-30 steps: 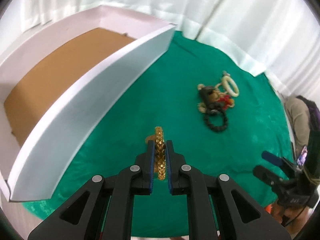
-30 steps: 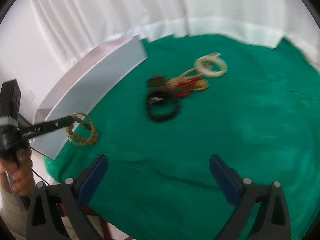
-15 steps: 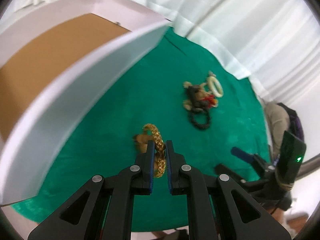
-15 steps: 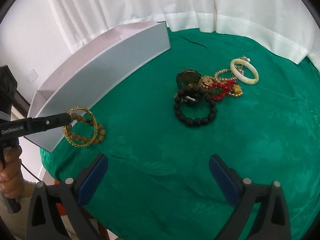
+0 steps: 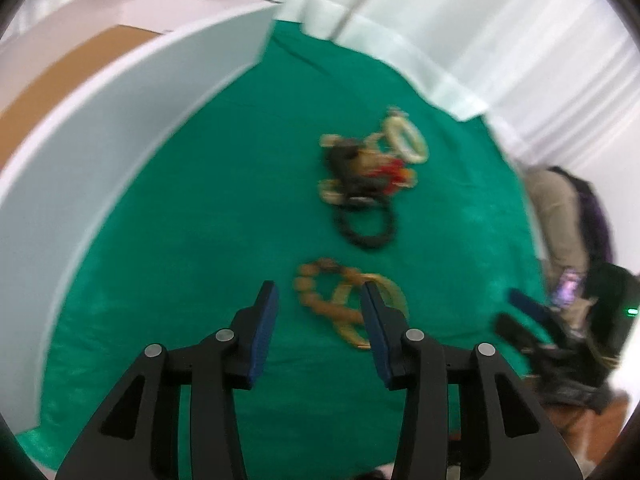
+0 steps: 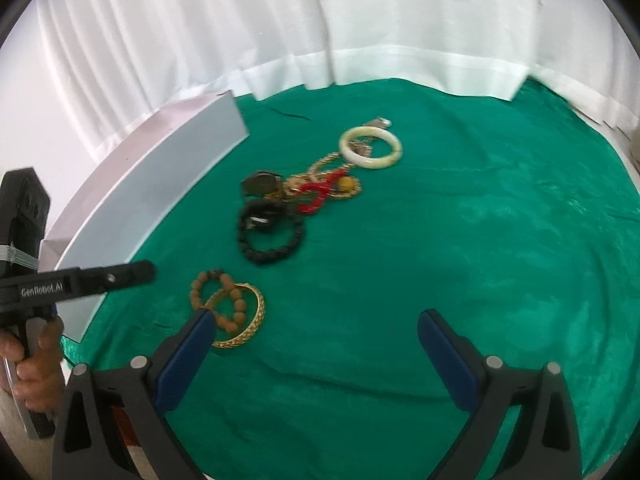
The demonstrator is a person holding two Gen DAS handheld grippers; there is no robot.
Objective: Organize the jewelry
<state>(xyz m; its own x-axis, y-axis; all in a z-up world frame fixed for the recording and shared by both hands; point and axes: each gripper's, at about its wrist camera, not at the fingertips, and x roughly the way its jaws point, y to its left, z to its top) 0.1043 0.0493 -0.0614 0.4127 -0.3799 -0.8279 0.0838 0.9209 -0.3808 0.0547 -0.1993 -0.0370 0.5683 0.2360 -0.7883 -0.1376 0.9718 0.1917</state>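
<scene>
Gold bangle (image 5: 376,312) lies flat on green cloth (image 5: 200,240), overlapping wooden bead bracelet (image 5: 320,292), just ahead of left gripper (image 5: 318,322), jaws apart, right finger over it; white box (image 5: 120,140) to their left

Right gripper (image 6: 316,344), jaws wide apart, empty; bangle beside its left finger, jewelry pile (image 6: 304,196) farther ahead

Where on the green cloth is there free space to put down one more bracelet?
Bare green cloth lies right of the jewelry pile, out to the curtain. A narrower strip runs between the pile and the white box. Crowded: gold bangle overlapping the wooden bead bracelet.
</scene>
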